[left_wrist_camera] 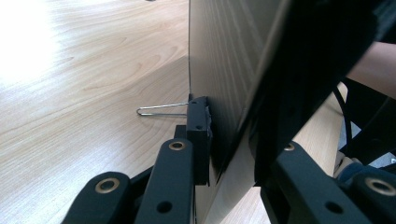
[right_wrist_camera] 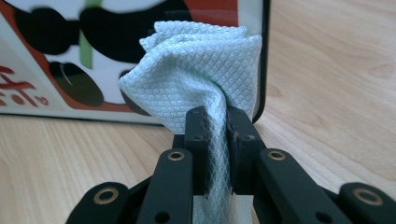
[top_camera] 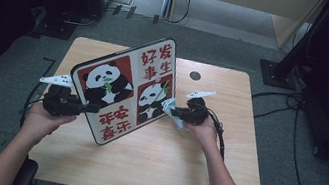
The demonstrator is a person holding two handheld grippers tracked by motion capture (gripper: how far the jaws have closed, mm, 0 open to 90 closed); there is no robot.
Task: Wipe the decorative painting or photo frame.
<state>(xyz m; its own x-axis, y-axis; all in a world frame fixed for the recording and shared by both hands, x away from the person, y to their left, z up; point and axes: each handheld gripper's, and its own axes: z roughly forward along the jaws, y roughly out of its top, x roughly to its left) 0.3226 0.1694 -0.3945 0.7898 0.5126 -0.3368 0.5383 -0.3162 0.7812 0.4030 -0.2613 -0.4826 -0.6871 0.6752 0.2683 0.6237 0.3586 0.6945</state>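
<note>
Your left gripper point(top_camera: 83, 107) is clamped on the edge of a flat rectangular panda board point(top_camera: 125, 88), glossy on its printed face, with rounded corners and a thin black rim. The face carries two black-and-white pandas on red panels and red characters on white. You hold it tilted up off the light wooden table point(top_camera: 165, 163), its lower corner near the tabletop and its top leaning away from you.

In the left gripper view, the black jaws close on the board's edge point(left_wrist_camera: 219, 93) seen side-on; the back looks like plain brown wood grain. A thin bent wire loop point(left_wrist_camera: 161, 110), paperclip-like, sticks out level just ahead of the left pad point(left_wrist_camera: 198, 135), over the table. I cannot tell what it is fixed to.

Your right gripper point(top_camera: 173, 111) is closed tight on a pale blue-white cleaning cloth point(top_camera: 169, 109). In the right gripper view the cloth point(right_wrist_camera: 201, 74) shows a fine diamond-weave texture, soft and bunched into folds above the pads point(right_wrist_camera: 196, 140), with a strip pinched flat between them and trailing down below. The bunched part sits just ahead of the jaw tips, against the board's printed face point(right_wrist_camera: 56, 60) near its black-rimmed right edge.

The table's grain runs pale and smooth, with a small dark round hole point(top_camera: 195, 76) beyond the board. Grey carpeted floor point(top_camera: 293, 159) surrounds the table.
</note>
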